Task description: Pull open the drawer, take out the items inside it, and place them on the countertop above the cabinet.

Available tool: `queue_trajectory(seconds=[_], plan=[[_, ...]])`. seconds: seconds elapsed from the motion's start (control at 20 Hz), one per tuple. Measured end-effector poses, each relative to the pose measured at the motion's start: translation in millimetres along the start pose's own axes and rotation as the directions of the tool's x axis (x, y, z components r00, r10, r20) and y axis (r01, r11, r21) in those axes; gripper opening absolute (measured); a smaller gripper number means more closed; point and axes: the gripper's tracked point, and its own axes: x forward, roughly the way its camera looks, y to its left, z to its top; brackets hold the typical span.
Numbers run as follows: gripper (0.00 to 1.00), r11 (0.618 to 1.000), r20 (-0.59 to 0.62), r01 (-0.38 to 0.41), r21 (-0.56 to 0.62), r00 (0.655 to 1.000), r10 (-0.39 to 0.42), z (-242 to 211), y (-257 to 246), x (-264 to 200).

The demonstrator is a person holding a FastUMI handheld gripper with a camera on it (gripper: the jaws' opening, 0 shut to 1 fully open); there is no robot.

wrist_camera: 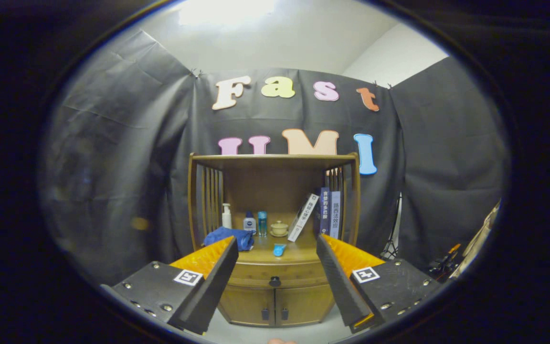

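Gripper view is showing the gripper (275,267) hanging well back from a wooden cabinet (275,291), its two fingers spread wide and holding nothing. The drawer (275,276) is sitting flush under the countertop (299,253), appearing closed, with its small dark knob (275,282) showing in the gap between the fingers, well beyond them. Whatever the drawer holds is hidden behind its front.

On the countertop a crumpled blue cloth (229,237) is lying at the left, a small blue object (279,249) near the front edge, and behind them a white pump bottle (227,216), a small dark-capped jar (249,223), a slim blue bottle (262,223) and a lidded cup on a saucer (279,228). Books (325,212) are leaning and standing at the right. This scene is fitting both a drawer waiting to be opened and one already emptied and pushed shut, since the cloth and the small blue object could have come out of it.

Risks, as I am judging them: the knob is small, so wide fingers closing off-centre could be slipping off it; a skewed pull could be jamming the drawer or rocking the cabinet and toppling the bottles; and the crowded counter is leaving little free space, so anything set down carelessly could be knocking the cup or the leaning book.
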Motion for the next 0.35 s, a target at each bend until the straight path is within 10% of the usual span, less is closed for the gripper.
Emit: queue_trajectory(seconds=[0.35], plan=[[0.98,1.000,0.005,-0.018,0.017,1.000,0.017,0.6,4.2,-5.7]])
